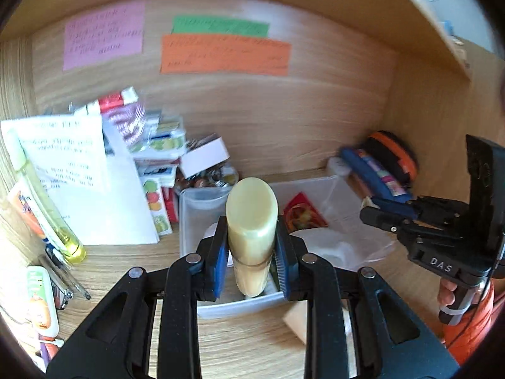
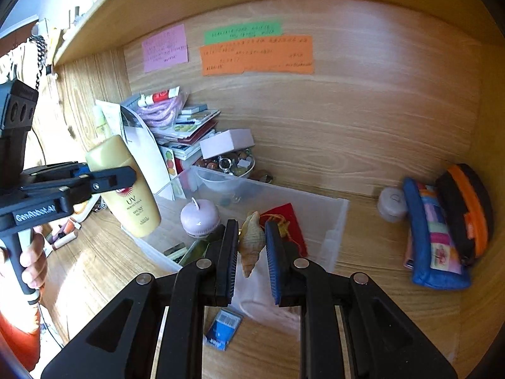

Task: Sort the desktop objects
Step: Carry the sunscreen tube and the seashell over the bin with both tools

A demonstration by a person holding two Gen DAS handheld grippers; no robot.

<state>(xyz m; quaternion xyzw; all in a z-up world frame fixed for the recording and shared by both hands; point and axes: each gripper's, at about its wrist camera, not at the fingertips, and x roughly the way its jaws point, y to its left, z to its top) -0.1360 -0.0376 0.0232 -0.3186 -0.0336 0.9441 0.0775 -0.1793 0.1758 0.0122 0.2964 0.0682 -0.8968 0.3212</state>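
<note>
My left gripper (image 1: 252, 246) is shut on a pale yellow sunscreen bottle (image 1: 251, 221), held up over the desk; in the right wrist view that left gripper (image 2: 104, 177) clamps the bottle (image 2: 126, 189) near its neck, at the left. My right gripper (image 2: 251, 246) is shut on a tan spiral seashell (image 2: 251, 241), above the clear plastic bin (image 2: 334, 224). The same right gripper (image 1: 374, 210) shows at the right of the left wrist view, and the shell barely peeks out there. Inside the bin lie a red packet (image 2: 288, 218) and a round lilac item (image 2: 199, 218).
A leaning pile of papers, cards and boxes (image 2: 183, 126) crowds the back left corner beside a bowl of marbles (image 2: 230, 164). Colourful pouches (image 2: 442, 230) and a grey case (image 2: 393, 205) sit at the right wall. A blue card (image 2: 222, 328) lies near me. Pens and tubes (image 1: 47, 221) line the left.
</note>
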